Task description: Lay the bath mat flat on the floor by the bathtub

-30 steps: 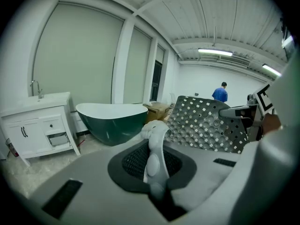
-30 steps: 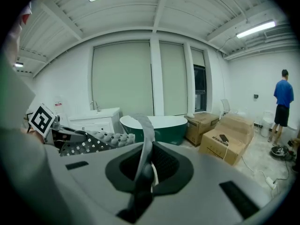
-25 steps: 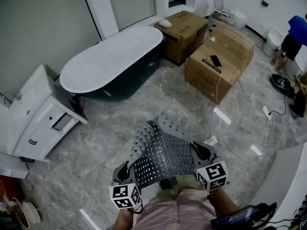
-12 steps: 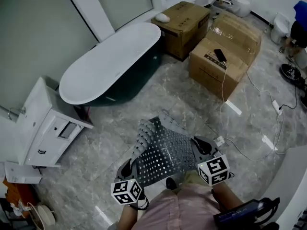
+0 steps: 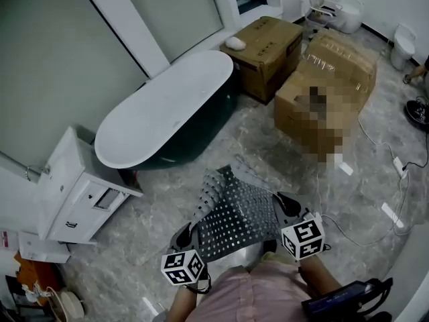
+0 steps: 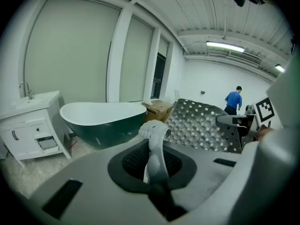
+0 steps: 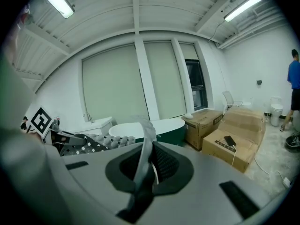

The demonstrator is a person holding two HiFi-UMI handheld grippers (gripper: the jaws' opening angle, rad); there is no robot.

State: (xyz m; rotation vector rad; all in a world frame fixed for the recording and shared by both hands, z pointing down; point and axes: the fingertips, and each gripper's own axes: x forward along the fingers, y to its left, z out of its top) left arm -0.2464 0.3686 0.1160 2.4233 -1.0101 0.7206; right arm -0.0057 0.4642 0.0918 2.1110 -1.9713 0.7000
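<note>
The mat (image 5: 236, 213) (grey, full of square holes) is hanging above the floor (image 5: 157, 200), spread between the two grippers with its far edge curling over. The left gripper (image 5: 182, 235) is pinching its left edge, jaws closed on it, and the right gripper (image 5: 286, 204) is clamping the right edge. The tub (image 5: 161, 109) is standing well ahead, with boxes (image 5: 268, 42) beside it.

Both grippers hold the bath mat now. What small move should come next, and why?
Probably carry the bath mat forward toward the bathtub: the left gripper and right gripper are each shut on its near edge, and bare floor separates mat from tub.
</note>
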